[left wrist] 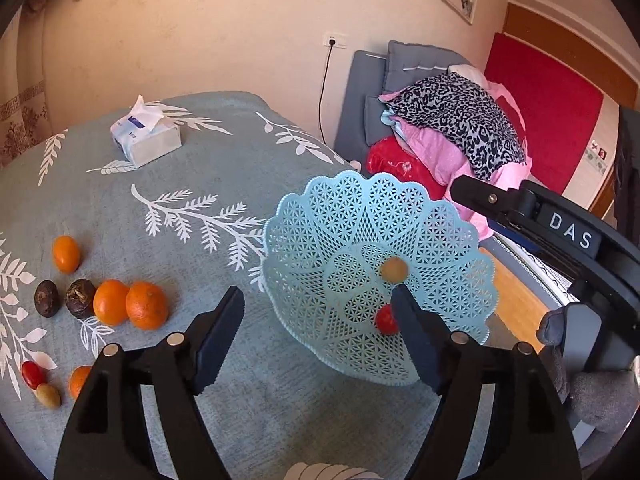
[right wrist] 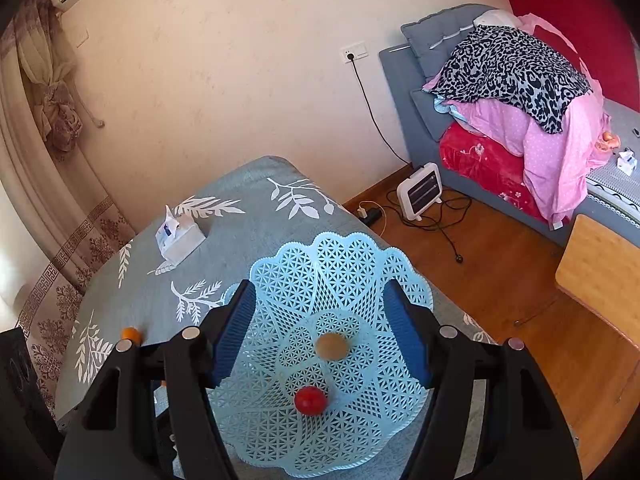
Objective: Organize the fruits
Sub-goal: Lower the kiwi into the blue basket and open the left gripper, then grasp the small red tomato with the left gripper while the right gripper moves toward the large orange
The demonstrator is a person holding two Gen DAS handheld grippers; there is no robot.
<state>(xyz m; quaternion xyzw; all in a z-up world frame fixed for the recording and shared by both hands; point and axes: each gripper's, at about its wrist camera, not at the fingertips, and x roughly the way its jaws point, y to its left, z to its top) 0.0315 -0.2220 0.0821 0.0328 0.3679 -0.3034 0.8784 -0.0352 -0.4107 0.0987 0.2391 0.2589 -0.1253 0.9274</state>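
From the left wrist, the left gripper [left wrist: 318, 314] hangs above the grey-green leaf-print tablecloth [left wrist: 224, 152] with its jaws spread and nothing between them. Just ahead and to its right sits the pale blue lattice basket [left wrist: 320, 216], tipped toward the camera; a tan round fruit [left wrist: 394, 269] lies near its centre and a small red fruit [left wrist: 385, 319] sits partly hidden behind the right-hand finger. Off to the gripper's left, well apart from the basket, the loose fruit waits on the cloth: two oranges [left wrist: 130, 304] touching each other, two dark brown fruits [left wrist: 64, 298] beside them, a smaller orange fruit [left wrist: 66, 254] farther ahead, and near the lower edge a red one, a tan one and another orange piece half hidden by the gripper body. A tissue pack [left wrist: 146, 136] lies far ahead. The other tool, held in a grey-gloved hand [left wrist: 592, 392], reaches in from the right.

From the right wrist, the right gripper [right wrist: 320, 332] hovers over the basket [right wrist: 340, 264], jaws apart and gripping nothing, its blue pads either side of the bowl. The tan fruit [right wrist: 331, 346] lies between the fingers, the red one [right wrist: 310, 400] closer in
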